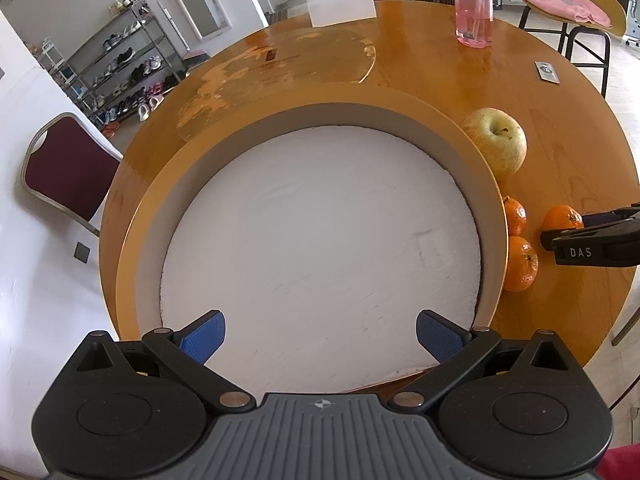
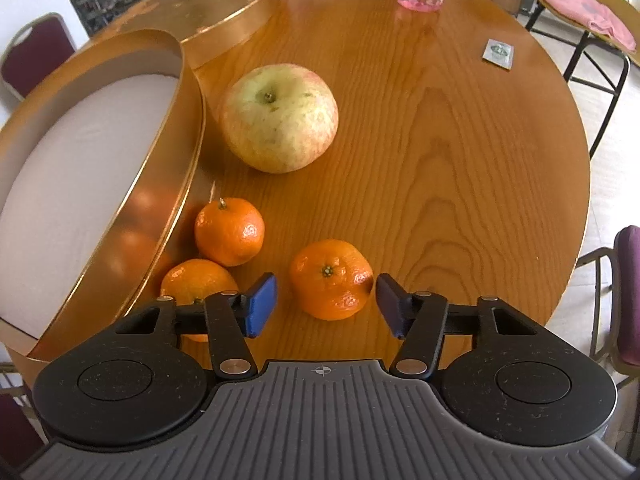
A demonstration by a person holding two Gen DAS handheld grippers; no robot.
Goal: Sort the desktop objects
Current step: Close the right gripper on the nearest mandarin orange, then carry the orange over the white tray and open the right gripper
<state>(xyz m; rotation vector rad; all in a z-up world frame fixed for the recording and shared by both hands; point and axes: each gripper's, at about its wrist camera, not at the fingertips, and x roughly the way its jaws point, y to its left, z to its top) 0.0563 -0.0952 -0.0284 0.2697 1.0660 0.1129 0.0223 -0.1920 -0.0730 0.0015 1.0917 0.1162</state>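
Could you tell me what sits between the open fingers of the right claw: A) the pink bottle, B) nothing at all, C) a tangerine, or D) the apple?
C: in the right wrist view, the right claw is open around a tangerine, while the apple lies farther ahead.

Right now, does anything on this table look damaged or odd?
Yes. The lid lying flat behind the round box has its gold finish flaking off in pale patches. The fruit looks fine.
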